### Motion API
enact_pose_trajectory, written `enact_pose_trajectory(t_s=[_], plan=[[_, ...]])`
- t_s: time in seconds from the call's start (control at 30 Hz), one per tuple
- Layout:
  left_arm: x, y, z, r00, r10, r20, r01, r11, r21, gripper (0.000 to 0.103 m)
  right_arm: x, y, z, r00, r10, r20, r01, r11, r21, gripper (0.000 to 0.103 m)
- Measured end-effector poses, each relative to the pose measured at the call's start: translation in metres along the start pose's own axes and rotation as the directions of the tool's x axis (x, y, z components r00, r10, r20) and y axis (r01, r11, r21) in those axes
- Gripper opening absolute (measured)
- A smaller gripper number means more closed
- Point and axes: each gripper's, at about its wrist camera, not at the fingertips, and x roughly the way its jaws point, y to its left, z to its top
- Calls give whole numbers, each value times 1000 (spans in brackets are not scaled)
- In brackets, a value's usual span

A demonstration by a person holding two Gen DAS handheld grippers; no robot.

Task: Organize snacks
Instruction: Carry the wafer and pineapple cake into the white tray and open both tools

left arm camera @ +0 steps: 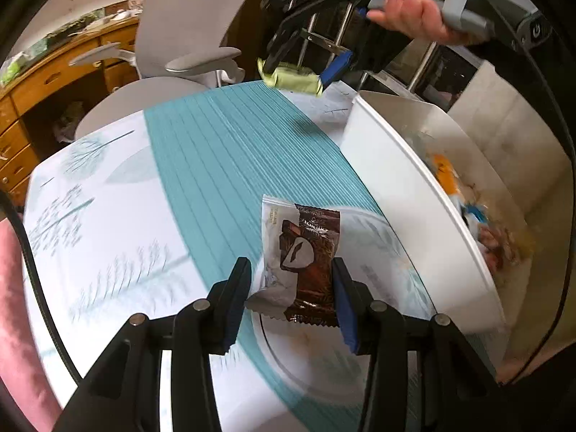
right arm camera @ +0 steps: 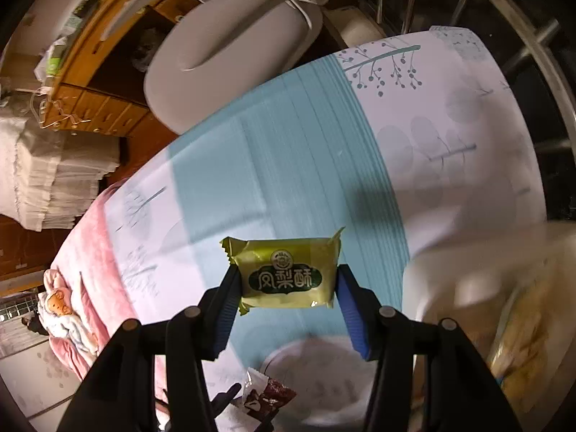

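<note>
You worked over table (left arm camera: 108, 237) under white cloth with teal striped band and grey leaf print. Grey office chair (left arm camera: 187, 36) stood just beyond far edge, armrests toward you. Behind it, wooden desk (left arm camera: 54, 82) with drawers ran along pale wall, clutter on top. Pink blanket (right arm camera: 90, 248) lay beside table, doll (right arm camera: 59, 302) resting on it. Stack of folded white linens (right arm camera: 46, 176) sat near desk. Metal railing bars (right arm camera: 504, 10) rose against dark background.

Both wrist views look down, close, onto tablecloth (left arm camera: 223, 151) (shared); left view also faces right gripper (left arm camera: 295, 72).
</note>
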Motion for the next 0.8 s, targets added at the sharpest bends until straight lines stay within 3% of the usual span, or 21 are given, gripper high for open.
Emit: enact_pose_trajectory(t_s=[0.17, 0.3, 0.53, 0.67, 0.8], plan=[[-42, -16, -22, 999, -36, 33, 37, 999, -36, 43, -41, 3, -45, 998, 36, 51, -36, 999, 6, 52], [-63, -34, -27, 996, -79, 43, 79, 997, -6, 43, -65, -5, -81, 994, 50, 94, -53, 998, 20, 52], [-83, -64, -23, 989, -115, 95, 109, 992, 65, 43, -98, -54, -144, 986, 49, 161, -60, 996, 63, 52], [-91, -86, -20, 976, -185, 112, 176, 981, 88, 43, -107, -90, -176, 983, 44, 176, -66, 991, 121, 53], [-94, -115, -15, 965, -234, 118, 219, 967, 129, 43, -110, -123, -205, 984, -11, 179, -17, 988, 151, 52]])
